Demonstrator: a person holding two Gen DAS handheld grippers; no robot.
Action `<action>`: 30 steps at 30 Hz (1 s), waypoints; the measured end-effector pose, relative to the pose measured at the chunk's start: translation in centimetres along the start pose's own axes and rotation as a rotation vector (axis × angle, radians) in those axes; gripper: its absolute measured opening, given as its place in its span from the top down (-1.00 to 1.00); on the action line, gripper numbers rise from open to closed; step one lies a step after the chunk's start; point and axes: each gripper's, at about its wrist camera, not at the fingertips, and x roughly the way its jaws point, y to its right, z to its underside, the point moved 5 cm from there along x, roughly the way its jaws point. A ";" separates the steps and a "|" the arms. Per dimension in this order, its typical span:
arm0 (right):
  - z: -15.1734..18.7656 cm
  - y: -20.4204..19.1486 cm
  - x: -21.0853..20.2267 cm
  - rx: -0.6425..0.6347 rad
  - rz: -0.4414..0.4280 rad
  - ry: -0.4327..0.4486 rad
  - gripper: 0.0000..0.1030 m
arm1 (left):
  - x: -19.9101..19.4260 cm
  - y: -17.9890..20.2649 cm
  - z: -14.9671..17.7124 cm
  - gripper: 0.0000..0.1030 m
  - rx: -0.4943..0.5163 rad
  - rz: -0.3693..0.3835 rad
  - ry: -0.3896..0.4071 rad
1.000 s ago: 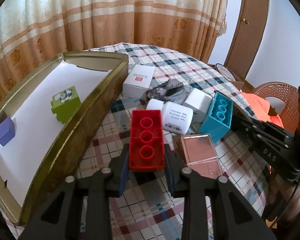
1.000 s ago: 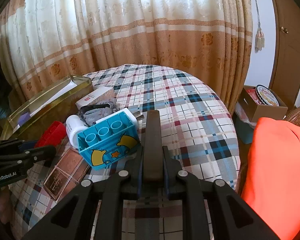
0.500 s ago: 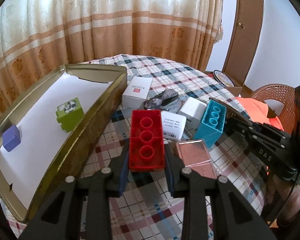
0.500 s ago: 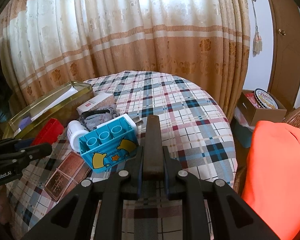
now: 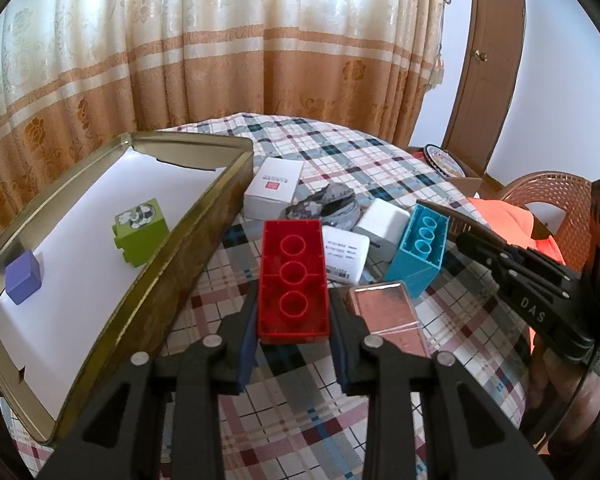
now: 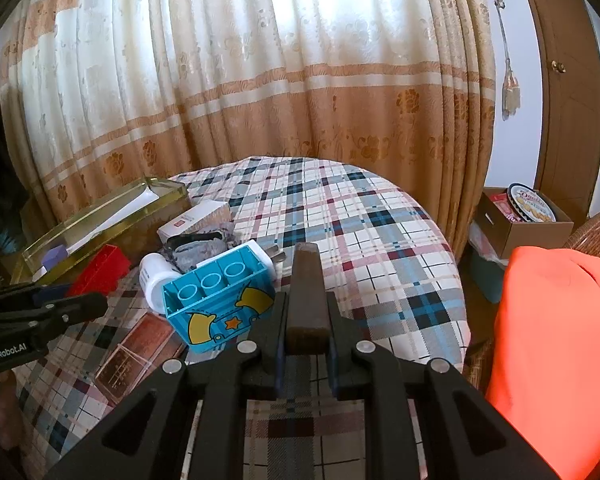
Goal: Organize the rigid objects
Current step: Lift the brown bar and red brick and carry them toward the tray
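My left gripper is shut on a red three-hole brick and holds it above the plaid table, right of the gold tin tray. The tray holds a green block and a purple cube. My right gripper is shut on a dark brown flat bar, just right of a blue brick that lies on its side. The red brick and left gripper show at the left of the right wrist view.
On the table lie a white box, a white bottle, a white charger, a grey crumpled thing and a copper case. A wicker chair with orange cloth stands right. Curtains hang behind.
My left gripper has risen with the red brick. My right gripper has pulled up and back a little with the brown bar.
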 end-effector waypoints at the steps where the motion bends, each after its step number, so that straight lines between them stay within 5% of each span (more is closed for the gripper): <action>1: 0.0 0.0 0.0 -0.001 0.001 0.002 0.66 | -0.1 0.0 0.0 0.42 0.001 0.000 0.003; 30: -1.8 -0.5 -1.8 -0.040 0.001 0.079 0.66 | -0.6 0.5 -0.1 0.42 0.019 0.008 0.033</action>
